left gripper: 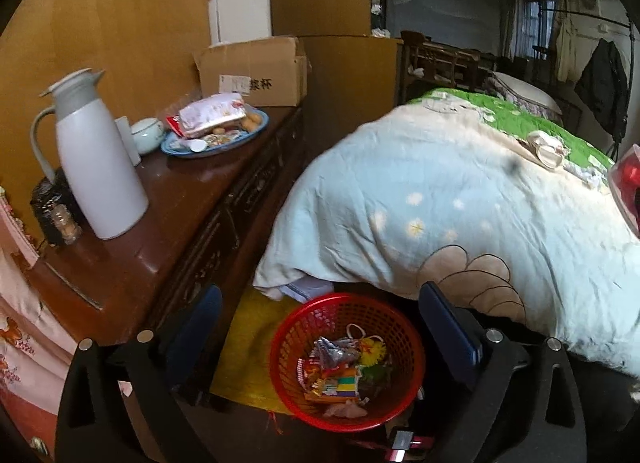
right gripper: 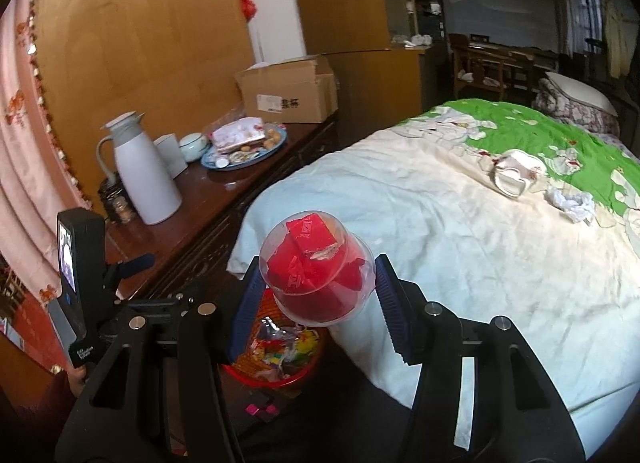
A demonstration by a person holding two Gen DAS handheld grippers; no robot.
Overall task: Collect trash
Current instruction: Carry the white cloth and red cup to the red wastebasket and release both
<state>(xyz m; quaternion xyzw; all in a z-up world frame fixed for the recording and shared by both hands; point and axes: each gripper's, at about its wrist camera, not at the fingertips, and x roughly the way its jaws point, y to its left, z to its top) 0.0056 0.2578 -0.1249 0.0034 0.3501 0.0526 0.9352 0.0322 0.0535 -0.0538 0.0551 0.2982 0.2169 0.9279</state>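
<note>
From the left wrist, a dark wooden worktop (left gripper: 168, 223) faces a quilted bed (left gripper: 460, 199). The left claw (left gripper: 320, 339) gapes wide over a red basket (left gripper: 280, 363) of wrappers.

From the right wrist, the right claw (right gripper: 316, 295) grips a clear cup (right gripper: 320, 263) with red trash inside, above that basket (right gripper: 276, 377).

Printed in black on the front of the cardboard box (left gripper: 252, 73) at the far end of the surface (left gripper: 160, 219): two Chinese characters, "浆杯", beside a white shipping label too small to read. On the red carton inside the clear plastic cup (right gripper: 316, 267): a large letter "H"; other print blurred.
</note>
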